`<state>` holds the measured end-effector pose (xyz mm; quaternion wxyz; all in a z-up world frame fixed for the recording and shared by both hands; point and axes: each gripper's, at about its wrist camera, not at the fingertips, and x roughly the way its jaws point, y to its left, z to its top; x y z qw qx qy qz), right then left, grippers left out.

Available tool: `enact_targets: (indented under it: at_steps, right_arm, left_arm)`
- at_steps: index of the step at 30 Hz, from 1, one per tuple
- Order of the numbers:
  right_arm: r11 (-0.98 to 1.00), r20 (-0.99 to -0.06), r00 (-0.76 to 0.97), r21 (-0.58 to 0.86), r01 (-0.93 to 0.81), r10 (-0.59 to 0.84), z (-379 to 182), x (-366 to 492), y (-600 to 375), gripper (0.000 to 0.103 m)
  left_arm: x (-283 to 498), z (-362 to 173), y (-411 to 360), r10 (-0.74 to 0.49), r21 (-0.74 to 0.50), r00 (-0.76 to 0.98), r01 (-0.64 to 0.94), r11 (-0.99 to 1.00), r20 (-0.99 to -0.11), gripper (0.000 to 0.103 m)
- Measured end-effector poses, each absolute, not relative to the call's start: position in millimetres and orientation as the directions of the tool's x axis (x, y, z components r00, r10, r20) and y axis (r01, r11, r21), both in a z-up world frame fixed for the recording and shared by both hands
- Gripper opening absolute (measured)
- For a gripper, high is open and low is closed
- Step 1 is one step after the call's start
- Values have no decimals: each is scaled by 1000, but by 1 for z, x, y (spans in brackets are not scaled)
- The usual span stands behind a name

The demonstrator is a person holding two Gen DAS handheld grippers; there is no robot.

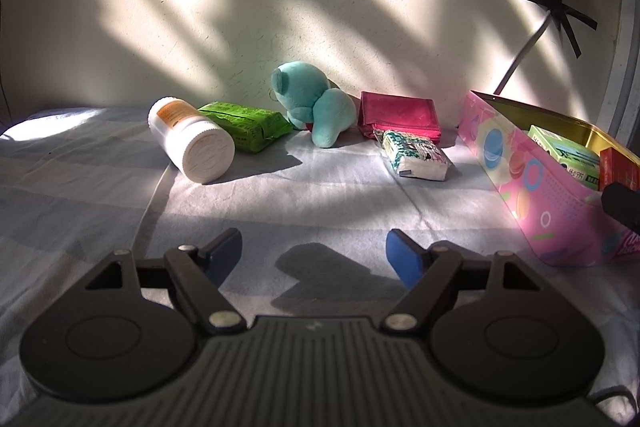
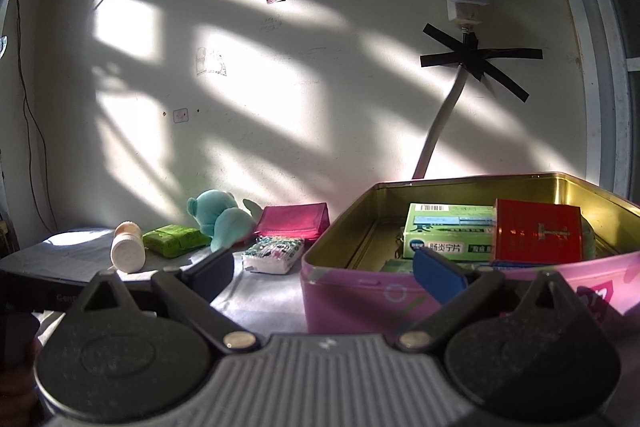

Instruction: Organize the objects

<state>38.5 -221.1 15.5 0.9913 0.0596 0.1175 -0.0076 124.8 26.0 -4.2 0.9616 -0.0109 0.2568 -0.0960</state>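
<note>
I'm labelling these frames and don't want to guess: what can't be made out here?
- Pink tin: its right end is cut off by the frame edge in the left wrist view.
- Tin floor: mostly hidden by the green box, red box and near wall in the right wrist view.
- White bottle: label print too small.
- Teal plush toy: lies facing away.

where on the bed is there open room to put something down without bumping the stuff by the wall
The sheet is bare from the left tongs up to the row, between white bottle and pink tin. Along the wall it is crowded: green packet, teal plush, pink wallet, tissue pack.
</note>
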Motion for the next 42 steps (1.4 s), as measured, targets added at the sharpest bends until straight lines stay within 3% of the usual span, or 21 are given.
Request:
enact_targets:
  at_steps: [15,19,23,29,35,38,39,40,42]
  right_arm:
    - [997,-251,968,70,19,-1,16,42,-214,100]
    - [999,-261,964,25,-41,46,24,50,-200,99]
    - [988,-285,947,2,-152,146,38,79,-170,99]
    - [927,-383,855,13,-374,350,37,155,-98,99]
    - [878,-505,760,-8,-479,410,13,233,-17,97]
    - [869,-582,707,-2,-496,402,-1,265,11,84]
    - [866,-611,687,-4,-501,394,-6,273,18,63]
    - [860,-640,661,0,-510,392,-11,278,22,52]
    - [863,-636,666,-1,-506,390,-12,274,22,51]
  left_arm:
    - [124,-2,37,-185,-93,858,159,983,-480,83]
    - [123,9,71,-56,-153,894,-14,988,-445,83]
    - [129,12,103,83,-213,874,-207,955,-478,83]
    - [122,16,150,184,-363,853,-390,846,-488,83]
    - [117,16,174,228,-439,841,-465,769,-491,83]
    - [122,15,168,214,-419,835,-456,785,-506,83]
    - [123,15,165,213,-405,835,-450,796,-508,83]
    - [124,16,163,214,-395,835,-446,803,-507,83]
    - [125,16,160,216,-381,835,-441,813,-506,83]
